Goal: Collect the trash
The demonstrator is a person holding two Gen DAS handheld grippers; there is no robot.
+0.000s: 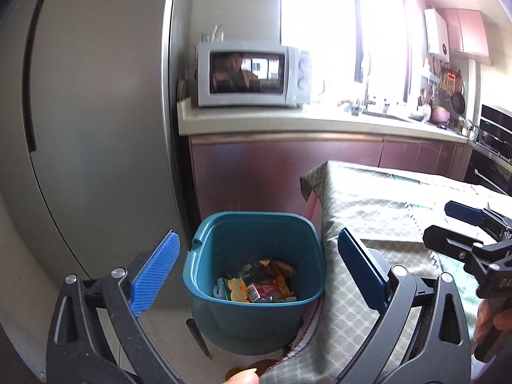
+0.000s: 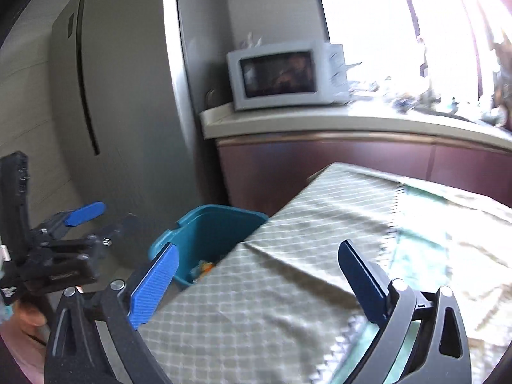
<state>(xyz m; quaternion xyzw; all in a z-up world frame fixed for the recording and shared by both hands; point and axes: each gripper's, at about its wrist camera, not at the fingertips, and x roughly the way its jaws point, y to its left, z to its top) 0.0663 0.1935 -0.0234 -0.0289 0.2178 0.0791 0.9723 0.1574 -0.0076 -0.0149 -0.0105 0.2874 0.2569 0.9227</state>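
Note:
A teal trash bin (image 1: 252,240) stands on the floor beside the table, with several crumpled wrappers (image 1: 256,284) at its bottom. My left gripper (image 1: 259,256) is open and empty, held above the bin's mouth. It also shows in the right wrist view (image 2: 96,220) at the far left. My right gripper (image 2: 256,272) is open and empty over the table's corner; the left wrist view shows it (image 1: 448,220) at the right edge. In the right wrist view the bin (image 2: 211,233) sits partly behind the tablecloth.
The table has a green-patterned cloth (image 1: 377,224) hanging over its corner next to the bin. A grey fridge (image 1: 80,128) stands to the left. A counter (image 1: 288,121) with a microwave (image 1: 249,73) runs along the back.

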